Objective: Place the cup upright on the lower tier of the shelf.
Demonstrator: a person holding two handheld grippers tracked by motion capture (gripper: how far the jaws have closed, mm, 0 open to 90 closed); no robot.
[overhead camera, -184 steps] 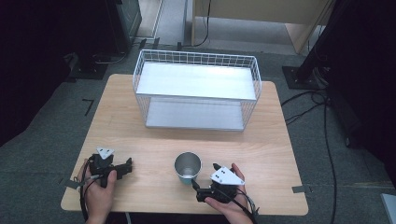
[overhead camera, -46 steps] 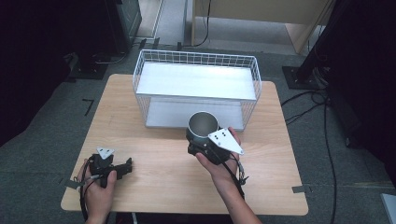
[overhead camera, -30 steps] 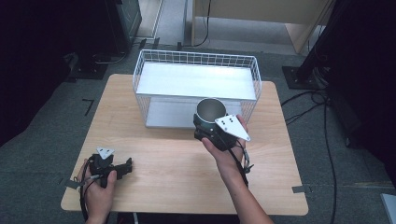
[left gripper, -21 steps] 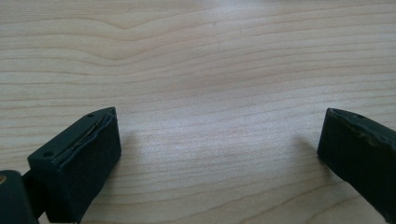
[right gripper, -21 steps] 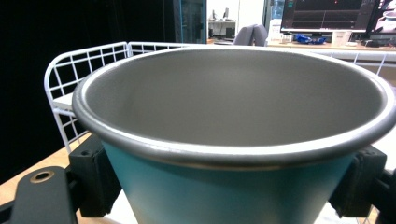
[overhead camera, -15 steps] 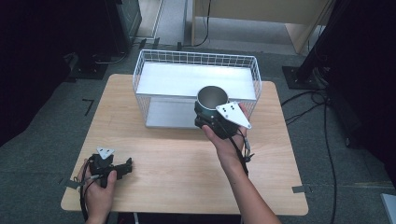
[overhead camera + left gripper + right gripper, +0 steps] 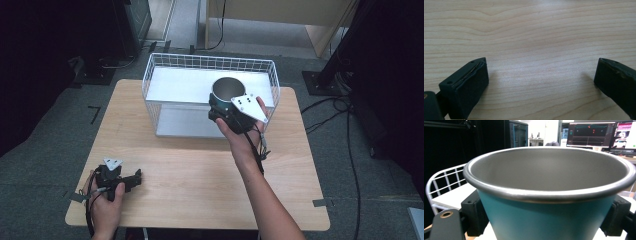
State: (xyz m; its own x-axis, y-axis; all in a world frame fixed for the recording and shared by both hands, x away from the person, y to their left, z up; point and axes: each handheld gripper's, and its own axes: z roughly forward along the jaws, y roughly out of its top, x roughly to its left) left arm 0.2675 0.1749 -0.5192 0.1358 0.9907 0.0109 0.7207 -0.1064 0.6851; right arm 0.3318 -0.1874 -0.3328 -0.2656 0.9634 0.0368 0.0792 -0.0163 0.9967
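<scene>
The right hand-held gripper [image 7: 227,107] is clamped on a teal cup [image 7: 226,95], one black jaw pressed to each side of the cup's wall just below the rolled steel rim. The cup is upright, mouth up, unpainted metal inside w/ nothing in it, and it hangs in the air over the right part of the white wire basket [image 7: 165,70], above the basket's front wall. The grey three-cornered plate on the gripper faces up and to the right, and the person's forearm reaches in from the bottom edge.

The left hand-held gripper [image 7: 131,179] lies on the bench [image 7: 190,170] near the front left corner, held in the left hand [image 7: 106,200]. Its jaws stand wide apart w/ only bare wood between them.

The basket sits at the far edge of the bench, w/ a white sheet as its floor. The bench top is pale wood w/ a plain grain. Around it is grey carpet, w/ black cables [image 7: 350,145] trailing at right and black stand feet at left and right. Beyond the cup in the right gripper view are a dark rack [image 7: 516,133] and lit monitors [image 7: 590,132].
</scene>
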